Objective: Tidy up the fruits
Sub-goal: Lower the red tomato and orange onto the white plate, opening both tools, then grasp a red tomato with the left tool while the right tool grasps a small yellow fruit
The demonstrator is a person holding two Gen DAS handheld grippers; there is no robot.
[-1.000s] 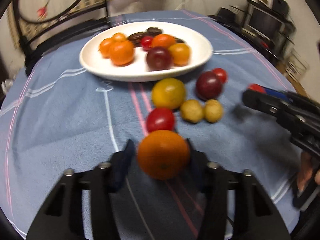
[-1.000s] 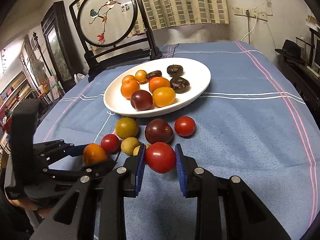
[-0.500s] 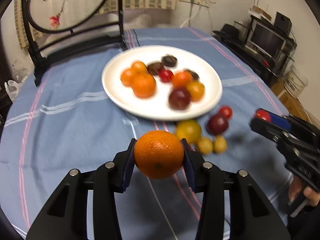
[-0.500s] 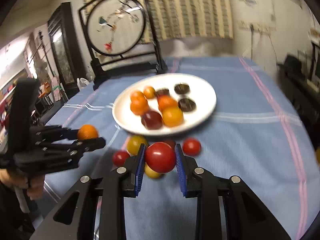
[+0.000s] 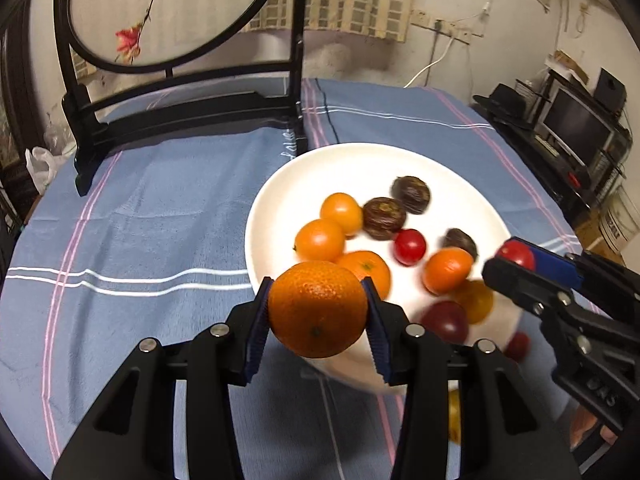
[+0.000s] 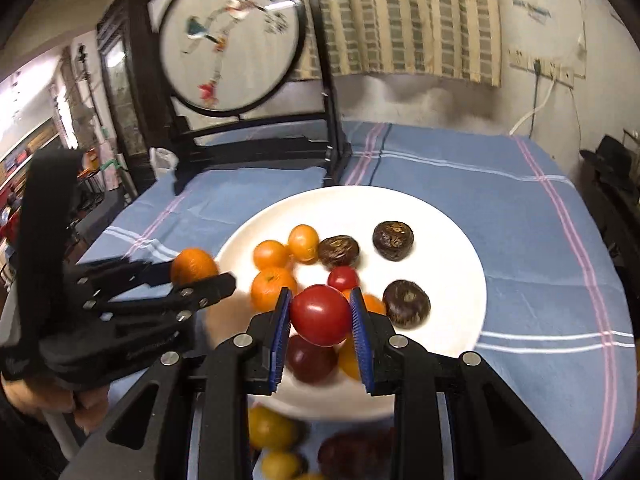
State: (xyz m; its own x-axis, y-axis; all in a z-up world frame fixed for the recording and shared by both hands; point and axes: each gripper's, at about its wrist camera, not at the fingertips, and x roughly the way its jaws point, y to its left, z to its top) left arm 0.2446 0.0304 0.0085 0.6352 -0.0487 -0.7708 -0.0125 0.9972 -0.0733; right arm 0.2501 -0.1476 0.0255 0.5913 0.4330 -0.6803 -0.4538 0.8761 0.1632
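Both over the plate [image 5: 280,200]: left gripper [image 5: 318,312] clamps the orange [image 5: 318,308], right gripper [image 6: 320,316] the tomato [image 6: 320,314]; a high release could scatter fruit.

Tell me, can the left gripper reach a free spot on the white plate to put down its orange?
Probably yes: the left gripper, shut on the orange, hangs at the white plate's near rim, whose left side looks bare.

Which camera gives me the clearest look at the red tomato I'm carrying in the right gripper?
The right wrist view: the red tomato sits sharp and centred in the right gripper, above the white plate. The left wrist view shows only a sliver of it at the gripper's tip, side on.
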